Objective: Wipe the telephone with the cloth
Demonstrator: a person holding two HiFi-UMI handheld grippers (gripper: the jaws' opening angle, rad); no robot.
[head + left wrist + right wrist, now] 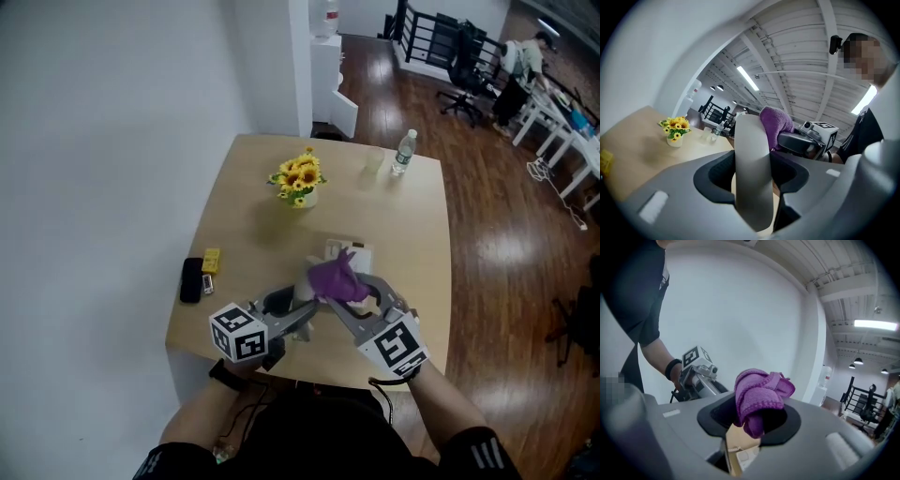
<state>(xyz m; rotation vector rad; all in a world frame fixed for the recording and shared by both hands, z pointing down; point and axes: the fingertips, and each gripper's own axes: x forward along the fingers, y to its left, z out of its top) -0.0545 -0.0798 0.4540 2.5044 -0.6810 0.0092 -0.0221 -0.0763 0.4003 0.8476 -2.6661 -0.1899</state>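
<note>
My left gripper (298, 314) is shut on the white telephone handset (752, 173), which stands up between its jaws and is lifted off the table. My right gripper (349, 298) is shut on a bunched purple cloth (337, 278). The cloth (777, 123) presses against the upper end of the handset (305, 292). In the right gripper view the cloth (759, 397) fills the gap between the jaws. The white telephone base (352, 253) lies on the table just beyond the grippers, and a corner of this base (743, 455) shows below the cloth.
On the wooden table (412, 244) stand a vase of sunflowers (298, 180), a clear cup (374, 161) and a water bottle (403, 152) at the far side. A black object (191, 279) and a small yellow item (211, 261) lie near the left edge. A white wall runs along the left.
</note>
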